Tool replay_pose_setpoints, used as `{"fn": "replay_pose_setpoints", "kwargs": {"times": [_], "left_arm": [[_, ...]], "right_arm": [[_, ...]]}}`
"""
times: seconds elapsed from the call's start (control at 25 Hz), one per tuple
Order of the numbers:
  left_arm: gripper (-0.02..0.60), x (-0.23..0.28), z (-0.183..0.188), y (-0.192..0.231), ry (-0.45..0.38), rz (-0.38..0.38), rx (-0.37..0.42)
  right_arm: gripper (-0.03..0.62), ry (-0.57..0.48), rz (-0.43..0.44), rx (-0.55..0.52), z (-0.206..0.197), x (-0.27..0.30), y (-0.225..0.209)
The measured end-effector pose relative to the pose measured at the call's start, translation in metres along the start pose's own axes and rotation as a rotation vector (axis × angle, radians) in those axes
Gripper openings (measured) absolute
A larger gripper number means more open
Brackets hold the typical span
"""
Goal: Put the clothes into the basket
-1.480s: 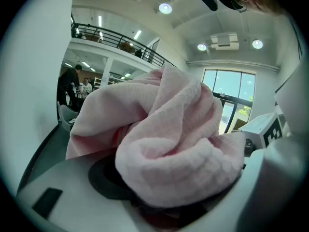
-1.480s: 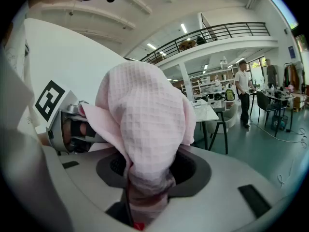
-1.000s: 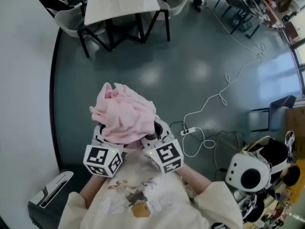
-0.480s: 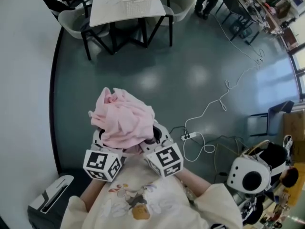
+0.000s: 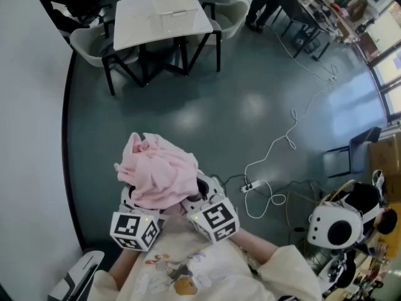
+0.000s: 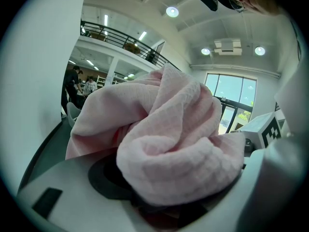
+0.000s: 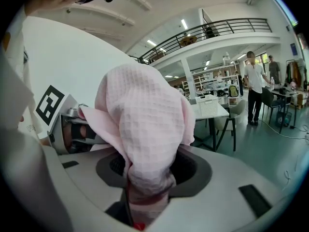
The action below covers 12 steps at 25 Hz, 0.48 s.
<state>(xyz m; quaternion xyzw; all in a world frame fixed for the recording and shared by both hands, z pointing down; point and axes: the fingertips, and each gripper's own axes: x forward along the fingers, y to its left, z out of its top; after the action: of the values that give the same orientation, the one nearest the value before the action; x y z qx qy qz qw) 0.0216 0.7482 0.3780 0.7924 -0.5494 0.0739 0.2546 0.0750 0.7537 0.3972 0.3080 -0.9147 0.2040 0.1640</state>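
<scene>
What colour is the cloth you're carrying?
Pale pink, waffle-textured cloth; clearest in the right gripper view.

Large open lab or workshop hall, part office. Polished dark floor; white table with grey chairs; power strip and loose cable trailing across floor; cluttered workbench at edge. Upper gallery with railing, recessed ceiling lights, tall windows, stocked shelves.
</scene>
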Motion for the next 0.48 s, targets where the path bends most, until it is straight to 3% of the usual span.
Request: {"fn": "replay_pose_setpoints", "kwargs": {"times": [0.48], "left_arm": [[0.279, 0.045, 0.027, 0.026, 0.027, 0.007, -0.010]], "right_arm": [[0.186, 0.015, 0.010, 0.034, 0.026, 0.038, -0.037]]}}
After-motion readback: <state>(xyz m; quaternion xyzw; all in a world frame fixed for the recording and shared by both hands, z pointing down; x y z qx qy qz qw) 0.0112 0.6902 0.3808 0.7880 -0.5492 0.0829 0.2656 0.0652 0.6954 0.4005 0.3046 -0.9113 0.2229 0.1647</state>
